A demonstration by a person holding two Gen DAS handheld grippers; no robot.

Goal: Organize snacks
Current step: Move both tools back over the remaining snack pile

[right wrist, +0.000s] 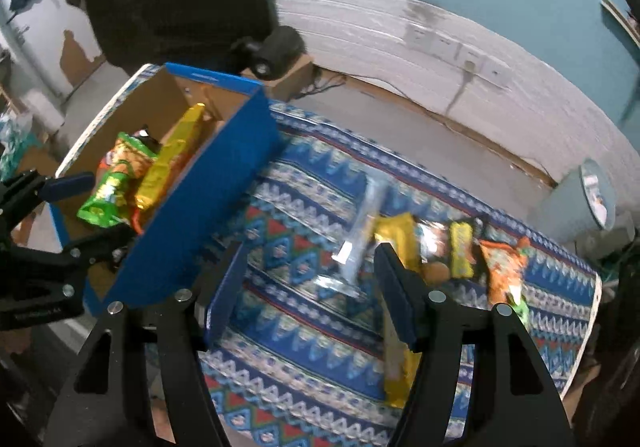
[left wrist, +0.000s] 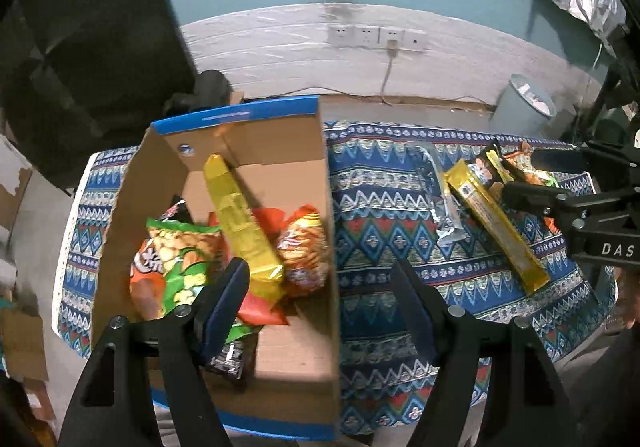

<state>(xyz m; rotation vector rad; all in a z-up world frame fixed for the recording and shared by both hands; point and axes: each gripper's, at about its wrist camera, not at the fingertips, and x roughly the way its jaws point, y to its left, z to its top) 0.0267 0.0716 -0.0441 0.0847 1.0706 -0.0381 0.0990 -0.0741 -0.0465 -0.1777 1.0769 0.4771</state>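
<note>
Filling up: cardboard box (left wrist: pixel 280 151) held several snack packs; gold bar (left wrist: pixel 496 223), silver wrapper (left wrist: pixel 448 207) and orange bag (right wrist: pixel 502 267) lay on tablecloth (left wrist: pixel 380 207). Left gripper (left wrist: pixel 320 287) and right gripper (right wrist: pixel 308 271) both spread, empty.

Dim indoor light, fisheye-bent edges, motion blur, dark vignetted corners

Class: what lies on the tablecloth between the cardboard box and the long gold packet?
In the left wrist view, a silver foil packet lies between the cardboard box and the gold packet.
</note>
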